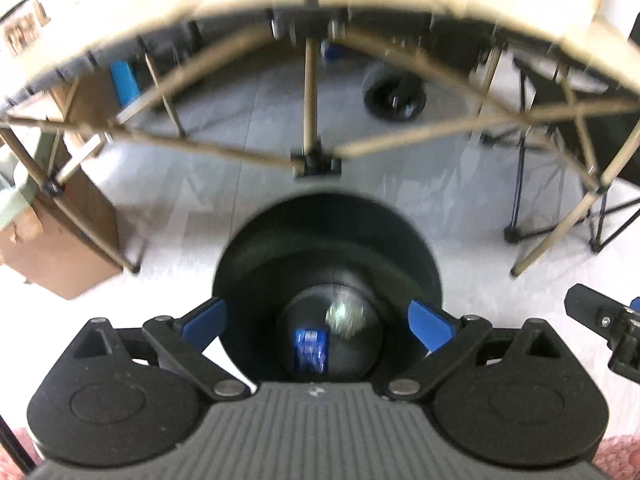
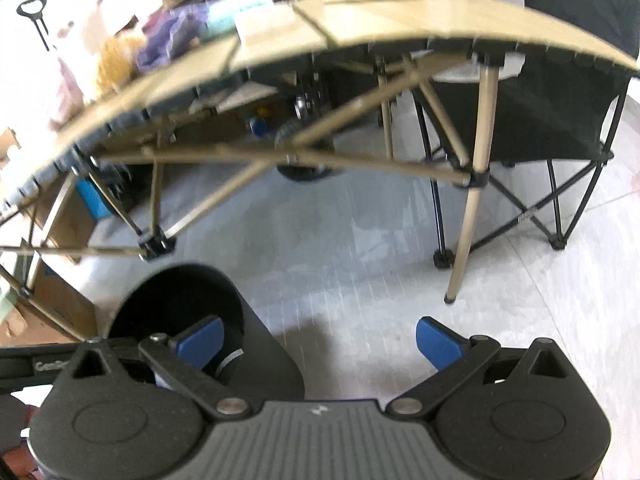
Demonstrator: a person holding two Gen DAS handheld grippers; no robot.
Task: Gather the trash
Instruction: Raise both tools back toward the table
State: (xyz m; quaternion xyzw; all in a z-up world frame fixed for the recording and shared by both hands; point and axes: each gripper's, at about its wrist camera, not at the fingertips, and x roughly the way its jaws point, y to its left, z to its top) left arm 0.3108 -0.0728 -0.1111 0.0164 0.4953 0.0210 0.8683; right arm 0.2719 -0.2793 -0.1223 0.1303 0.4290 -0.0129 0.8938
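A black round trash bin [image 1: 328, 220] stands on the pale floor right below my left gripper [image 1: 317, 322]. Deep inside it lie a blue packet [image 1: 310, 350] and a shiny crumpled scrap [image 1: 344, 314], both blurred. The left gripper is open, its blue pads [image 1: 204, 320] wide apart above the bin's mouth with nothing between them. In the right wrist view the bin [image 2: 272, 360] is at the lower left. My right gripper [image 2: 319, 342] is open and empty over bare floor beside the bin. Its black finger [image 1: 600, 316] shows at the right edge of the left view.
A tan folding table [image 2: 360, 24] on crossed struts stands just ahead, with boxes and soft things on top. A table leg [image 2: 472, 216] stands to the right. A black folding chair [image 2: 560, 100] is at the far right, a cardboard box [image 1: 60, 240] at the left, a black wheel [image 1: 394, 92] under the table.
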